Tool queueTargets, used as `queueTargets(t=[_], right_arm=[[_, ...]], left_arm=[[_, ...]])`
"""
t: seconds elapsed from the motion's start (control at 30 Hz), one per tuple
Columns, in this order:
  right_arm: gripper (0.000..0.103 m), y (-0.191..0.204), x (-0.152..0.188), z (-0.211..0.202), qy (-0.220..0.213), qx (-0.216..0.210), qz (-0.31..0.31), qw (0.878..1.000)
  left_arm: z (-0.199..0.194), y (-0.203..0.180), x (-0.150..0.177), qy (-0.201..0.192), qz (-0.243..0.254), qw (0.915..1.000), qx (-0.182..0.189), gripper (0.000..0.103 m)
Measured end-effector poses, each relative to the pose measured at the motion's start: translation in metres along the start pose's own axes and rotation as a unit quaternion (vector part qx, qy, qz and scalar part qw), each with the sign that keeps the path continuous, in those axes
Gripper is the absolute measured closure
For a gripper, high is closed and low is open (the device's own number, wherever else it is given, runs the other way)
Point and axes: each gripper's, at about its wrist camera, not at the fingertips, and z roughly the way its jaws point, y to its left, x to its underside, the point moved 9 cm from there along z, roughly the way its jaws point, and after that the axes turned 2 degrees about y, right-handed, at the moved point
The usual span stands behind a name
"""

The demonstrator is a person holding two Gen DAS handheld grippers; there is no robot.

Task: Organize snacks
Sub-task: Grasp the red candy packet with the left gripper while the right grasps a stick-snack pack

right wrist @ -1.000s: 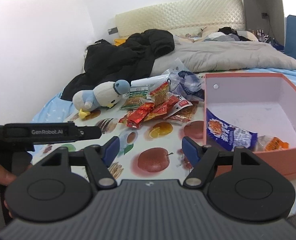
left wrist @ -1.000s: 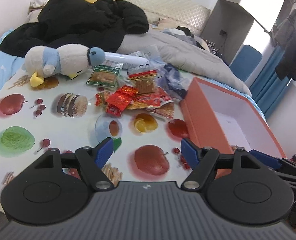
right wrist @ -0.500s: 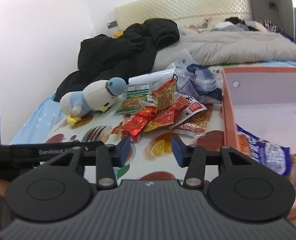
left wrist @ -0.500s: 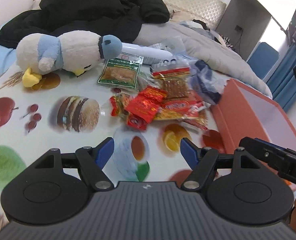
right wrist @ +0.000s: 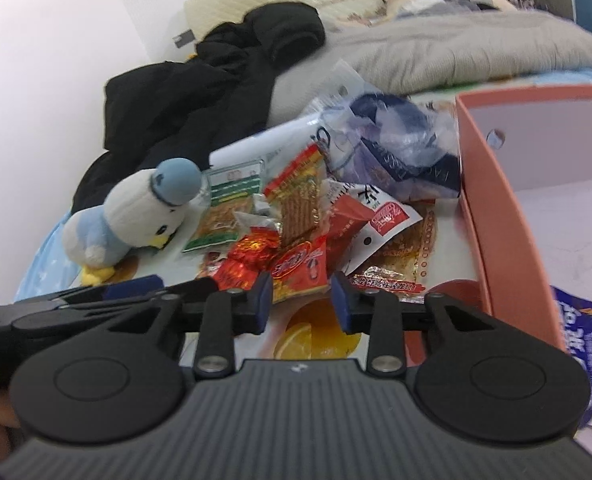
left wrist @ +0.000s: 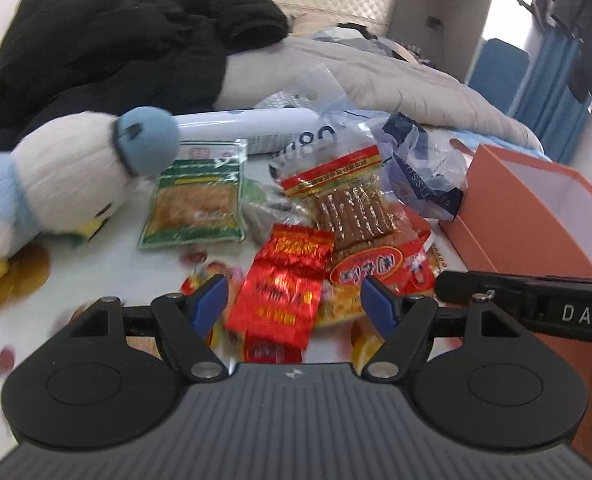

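Observation:
A heap of snack packets lies on the fruit-print table: a shiny red packet, a green-edged packet, a clear pack of brown sticks. My left gripper hangs open just above the red packet, nothing gripped. My right gripper hovers over a red-orange packet at the heap's near edge; its jaws are closing, with only air between the pads. The orange box stands to the right, and a blue-and-white snack bag lies inside it.
A blue-and-white plush bird lies left of the heap. Crumpled plastic bags and a white tube sit behind it. A black jacket and grey duvet cover the bed beyond. The right gripper's arm crosses the left wrist view.
Both grippers have moved forward and down toward the snack heap, which now looms large. The right gripper's jaws have narrowed; the left jaws kept the same width.

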Motion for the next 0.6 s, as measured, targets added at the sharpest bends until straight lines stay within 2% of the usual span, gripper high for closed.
queueTargets(t=[0.03, 0.1, 0.17, 0.23, 0.33, 0.37, 0.4, 0.43, 0.5, 0.6], right_arm=[[0.068, -0.001, 0.000, 0.006, 0.005, -0.003, 0.005, 1.000], [0.084, -0.002, 0.000, 0.017, 0.016, -0.008, 0.007, 1.000], [0.084, -0.004, 0.000, 0.026, 0.023, -0.001, 0.004, 1.000], [0.084, -0.005, 0.000, 0.033, 0.031, -0.006, 0.008, 0.999], [0.084, -0.008, -0.001, 0.043, 0.037, -0.010, 0.009, 0.999], [0.085, -0.008, -0.001, 0.045, 0.039, -0.014, 0.010, 0.999], [0.091, -0.009, -0.001, 0.047, 0.040, -0.017, 0.011, 0.999], [0.094, -0.009, -0.001, 0.048, 0.042, -0.019, 0.012, 0.999], [0.100, -0.009, -0.002, 0.048, 0.041, -0.023, 0.013, 0.999], [0.100, -0.005, -0.003, 0.044, 0.037, -0.027, 0.010, 0.999]], left_arm=[[0.006, 0.000, -0.002, 0.004, 0.004, 1.0000, 0.006, 0.026], [0.018, 0.006, -0.007, 0.006, -0.017, 0.9994, 0.029, 0.026], [0.030, 0.017, -0.012, 0.012, -0.044, 0.9984, 0.035, 0.026], [0.040, 0.020, -0.016, 0.017, -0.050, 0.9977, 0.043, 0.026], [0.055, 0.017, -0.017, 0.027, -0.034, 0.9981, 0.043, 0.026], [0.060, 0.015, -0.016, 0.035, -0.028, 0.9982, 0.040, 0.030], [0.065, 0.014, -0.014, 0.043, -0.023, 0.9981, 0.037, 0.039], [0.068, 0.012, -0.011, 0.051, -0.019, 0.9978, 0.038, 0.041], [0.070, 0.009, -0.009, 0.056, -0.006, 0.9979, 0.030, 0.043], [0.065, 0.003, -0.010, 0.051, 0.014, 0.9985, 0.017, 0.043]])
